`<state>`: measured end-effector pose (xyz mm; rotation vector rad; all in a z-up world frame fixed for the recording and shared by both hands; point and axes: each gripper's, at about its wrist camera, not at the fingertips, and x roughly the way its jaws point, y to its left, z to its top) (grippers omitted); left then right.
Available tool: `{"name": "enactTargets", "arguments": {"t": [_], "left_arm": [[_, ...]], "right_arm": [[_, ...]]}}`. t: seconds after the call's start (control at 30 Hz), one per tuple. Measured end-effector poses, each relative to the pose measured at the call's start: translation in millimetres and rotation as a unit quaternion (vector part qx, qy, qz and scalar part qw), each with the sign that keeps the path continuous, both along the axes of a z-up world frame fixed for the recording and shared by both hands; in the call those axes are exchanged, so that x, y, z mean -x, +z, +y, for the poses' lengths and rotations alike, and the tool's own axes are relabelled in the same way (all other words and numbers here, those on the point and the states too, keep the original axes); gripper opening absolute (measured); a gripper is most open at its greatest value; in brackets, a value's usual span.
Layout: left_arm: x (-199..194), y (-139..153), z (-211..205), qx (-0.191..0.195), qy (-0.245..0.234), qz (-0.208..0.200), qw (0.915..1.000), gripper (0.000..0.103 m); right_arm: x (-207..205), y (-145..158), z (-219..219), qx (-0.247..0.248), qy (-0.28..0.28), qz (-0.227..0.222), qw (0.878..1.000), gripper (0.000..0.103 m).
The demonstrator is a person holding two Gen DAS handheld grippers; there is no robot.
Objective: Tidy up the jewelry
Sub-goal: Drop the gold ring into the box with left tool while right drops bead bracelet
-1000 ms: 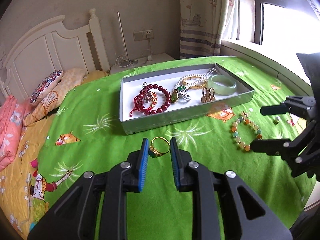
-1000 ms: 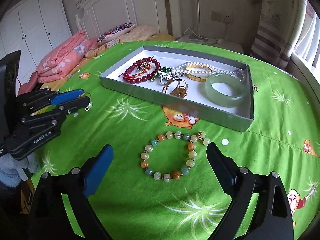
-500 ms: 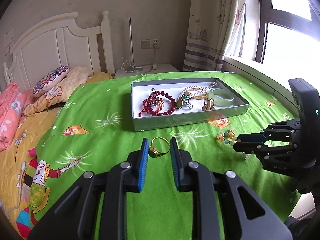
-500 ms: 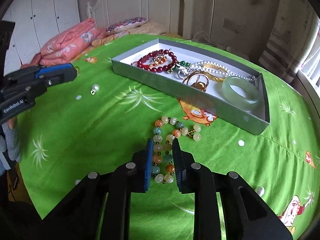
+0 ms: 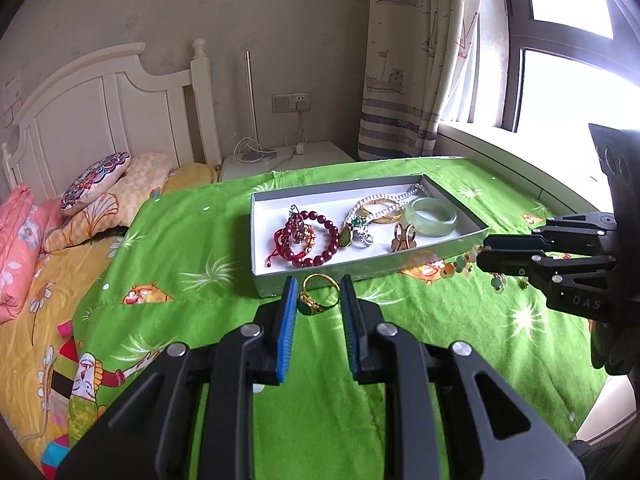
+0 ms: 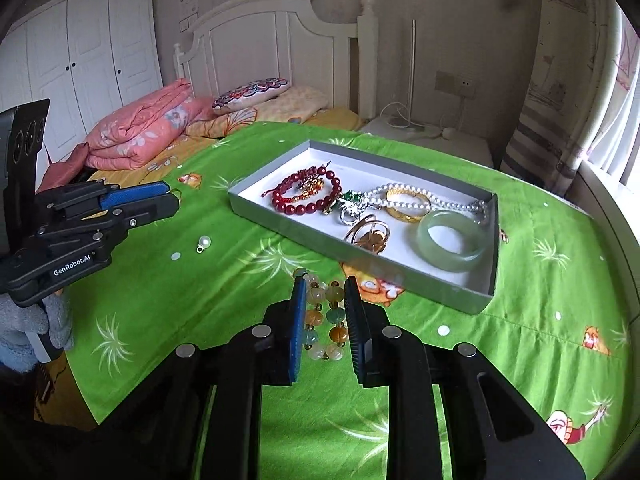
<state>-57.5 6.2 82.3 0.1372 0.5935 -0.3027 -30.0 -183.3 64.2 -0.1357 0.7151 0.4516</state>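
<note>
- A gold ring (image 5: 318,295) with a dark green stone sits pinched between the blue pads of the left gripper (image 5: 319,300), lifted clear of the green bedspread (image 5: 192,240).
- A bracelet of pale, orange and green beads (image 6: 323,316) is squeezed into a narrow doubled strand inside the right gripper (image 6: 325,312), whose jaws have just been closing on it.
- The landmark is a shallow grey tray (image 5: 256,240) on the bedspread, already holding a red bead bracelet (image 5: 308,240), a pearl strand (image 6: 404,192), a gold bangle (image 6: 408,205) and a pale jade bangle (image 6: 452,242).
- The tray lies straight ahead of both grippers, its long side running across the left one's view.
- The ring hangs just short of the tray's near wall; the bracelet is off the tray's near right corner.
- The left hand looks nearer, so likely drops first.
- One loose pearl drop (image 6: 204,242) lies on the bedspread, left of the tray.
</note>
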Motion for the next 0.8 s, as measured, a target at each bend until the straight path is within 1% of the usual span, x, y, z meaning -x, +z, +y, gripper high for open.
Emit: {"name": "enactTargets", "arguments": {"t": [0.23,0.43,0.53,0.8], "left_arm": [[-29,14,-19,0.006,-0.02,-0.005,0.9998,0.021],[-55,19,-34,0.022,-0.033,-0.005,0.9992,0.021],[-72,14,-40,0.038,-0.037,0.006,0.9986,0.021],[-113,-13,-59,0.053,-0.037,0.044,0.997,0.021]], "right_arm": [[-22,18,-7,0.003,-0.014,-0.021,1.0,0.022],[-47,21,-13,-0.002,-0.028,-0.027,0.999,0.022],[-62,17,-18,-0.011,-0.039,-0.026,0.999,0.022],[-103,3,-23,-0.034,-0.05,-0.008,0.998,0.022]]}}
